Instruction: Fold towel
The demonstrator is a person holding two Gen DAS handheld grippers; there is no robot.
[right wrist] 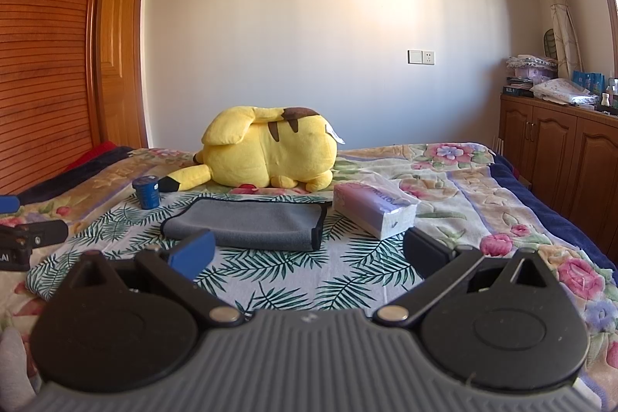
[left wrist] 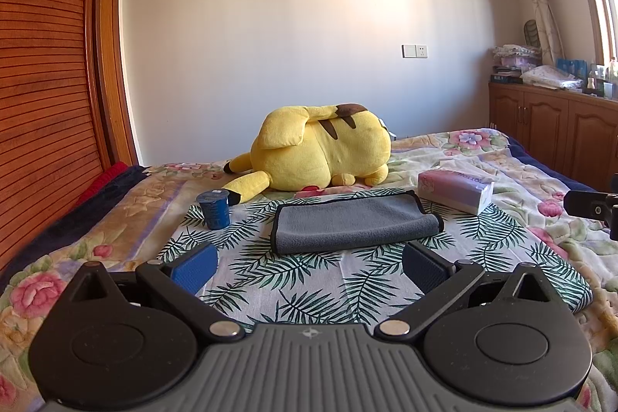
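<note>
A grey towel with black trim (left wrist: 353,224) lies folded flat on a palm-leaf cloth (left wrist: 309,280) spread on the bed. It also shows in the right wrist view (right wrist: 251,223). My left gripper (left wrist: 309,267) is open and empty, hovering just in front of the towel's near edge. My right gripper (right wrist: 307,253) is open and empty, in front of the towel and to its right. Neither gripper touches the towel. The right gripper's edge shows at the far right of the left wrist view (left wrist: 595,207), and the left gripper's edge at the far left of the right wrist view (right wrist: 27,242).
A blue cup (left wrist: 214,209) stands left of the towel. A tissue pack (left wrist: 455,190) lies to its right. A yellow plush toy (left wrist: 320,149) lies behind it. A wooden wardrobe (left wrist: 42,83) is at left, and cabinets (left wrist: 552,130) at right.
</note>
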